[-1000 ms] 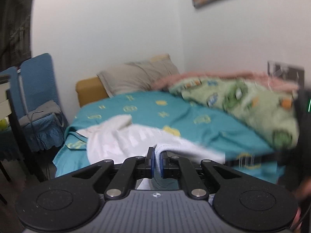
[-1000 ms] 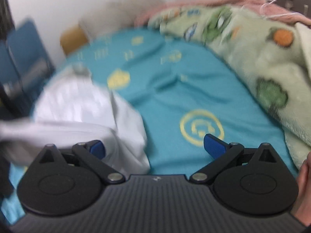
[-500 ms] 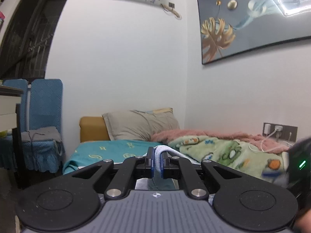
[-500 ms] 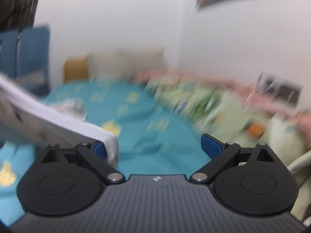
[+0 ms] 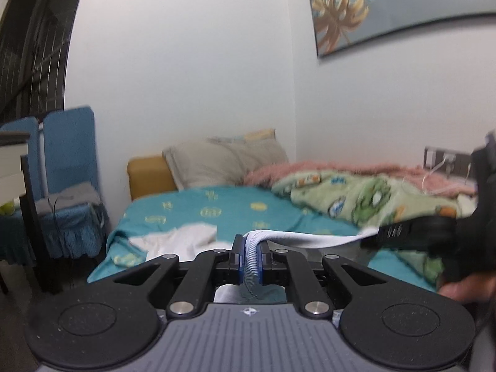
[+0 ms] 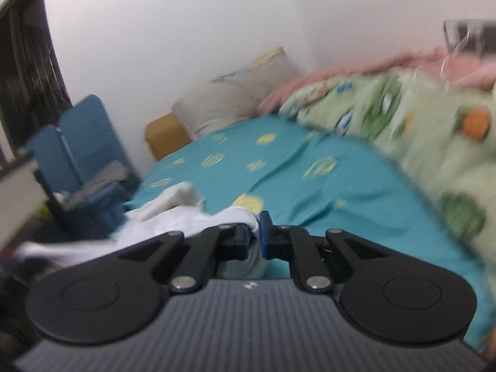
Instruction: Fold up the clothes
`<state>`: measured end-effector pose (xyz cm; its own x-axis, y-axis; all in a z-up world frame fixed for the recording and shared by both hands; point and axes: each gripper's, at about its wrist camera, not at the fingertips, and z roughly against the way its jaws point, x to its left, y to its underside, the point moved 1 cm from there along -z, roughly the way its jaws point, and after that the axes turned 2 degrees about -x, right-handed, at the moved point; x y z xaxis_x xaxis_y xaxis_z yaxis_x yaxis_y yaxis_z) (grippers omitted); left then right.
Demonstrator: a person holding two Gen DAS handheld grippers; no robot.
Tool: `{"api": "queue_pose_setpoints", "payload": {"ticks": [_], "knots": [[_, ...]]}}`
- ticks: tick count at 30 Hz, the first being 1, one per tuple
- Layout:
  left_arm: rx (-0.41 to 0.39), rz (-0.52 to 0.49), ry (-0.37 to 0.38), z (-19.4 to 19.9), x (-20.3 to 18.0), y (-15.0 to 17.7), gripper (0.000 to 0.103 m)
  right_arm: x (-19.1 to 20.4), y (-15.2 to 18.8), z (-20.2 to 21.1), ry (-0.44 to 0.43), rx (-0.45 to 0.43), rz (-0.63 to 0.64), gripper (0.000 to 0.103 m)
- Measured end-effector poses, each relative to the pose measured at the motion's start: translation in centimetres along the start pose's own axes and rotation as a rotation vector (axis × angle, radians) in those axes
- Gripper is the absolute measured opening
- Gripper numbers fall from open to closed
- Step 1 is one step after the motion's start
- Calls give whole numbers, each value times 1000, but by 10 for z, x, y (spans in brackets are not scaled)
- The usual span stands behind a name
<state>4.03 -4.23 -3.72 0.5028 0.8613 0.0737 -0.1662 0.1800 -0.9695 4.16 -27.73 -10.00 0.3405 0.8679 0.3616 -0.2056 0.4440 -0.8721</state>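
A white garment [image 5: 183, 238] hangs over the near left part of the teal bed sheet [image 5: 235, 214]. My left gripper [image 5: 251, 259] is shut on its ribbed white-and-blue hem, which stretches taut to the right toward the other gripper's black body [image 5: 434, 232]. In the right wrist view, my right gripper [image 6: 255, 237] is shut on the same white garment [image 6: 173, 217], pinching a bunched edge. The cloth trails left from it, over the sheet [image 6: 310, 179]. Both views are blurred.
A grey pillow [image 5: 226, 164] and yellow headboard [image 5: 148, 173] lie at the bed's far end. A green cartoon blanket [image 5: 365, 198] and pink blanket [image 5: 341, 167] pile along the right wall. Blue chairs [image 5: 65, 167] with clothes stand left. A hand [image 5: 465, 288] shows at right.
My right gripper has gone from open to shut on the garment's edge. Both grippers tilted up and came back down toward the bed; the left kept its hold.
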Motion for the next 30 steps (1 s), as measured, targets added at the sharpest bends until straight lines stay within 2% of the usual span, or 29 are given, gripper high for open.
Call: {"api": "queue_pose_setpoints", "payload": {"ticks": [3,6,7,8,10,12,16,18,20,22,24,26,28,30], "knots": [[80,-2,-16,-14,6,11,11,7,-6,8,-43,-36,14,9],[173,-13,-19,-31,7,23,23,13,-12,17,-77,-73,28,9],[197,-26,-19,-35,6,28,24,13,-12,19,-86,-76,24,9],[217,-52,-18,-39,2,33,24,13,-13,21,-95,-79,19,9],[263,-107,-18,-50,-6,43,35,13,-15,25,-113,-86,10,9],[305,-160,-21,-60,-15,53,37,13,-19,29,-118,-103,11,9],[306,-199,-133,-64,-12,55,49,11,-22,33,-88,-129,15,9],[307,-219,-188,-66,-11,56,49,8,-22,33,-57,-134,4,9],[307,-238,-244,-68,-9,57,57,1,-22,31,-21,-131,-22,9],[307,-257,-300,-70,-8,58,72,-7,-21,27,20,-113,-47,9],[301,-271,-355,-71,-6,58,76,-14,-18,20,54,-81,-59,9],[217,-211,-408,-58,4,45,81,-19,-13,14,64,-39,-69,11],[132,-153,-459,-45,14,31,91,-20,-10,13,61,-11,-69,11],[47,-121,-483,-31,19,20,91,-14,-9,15,59,-13,-28,14]]}}
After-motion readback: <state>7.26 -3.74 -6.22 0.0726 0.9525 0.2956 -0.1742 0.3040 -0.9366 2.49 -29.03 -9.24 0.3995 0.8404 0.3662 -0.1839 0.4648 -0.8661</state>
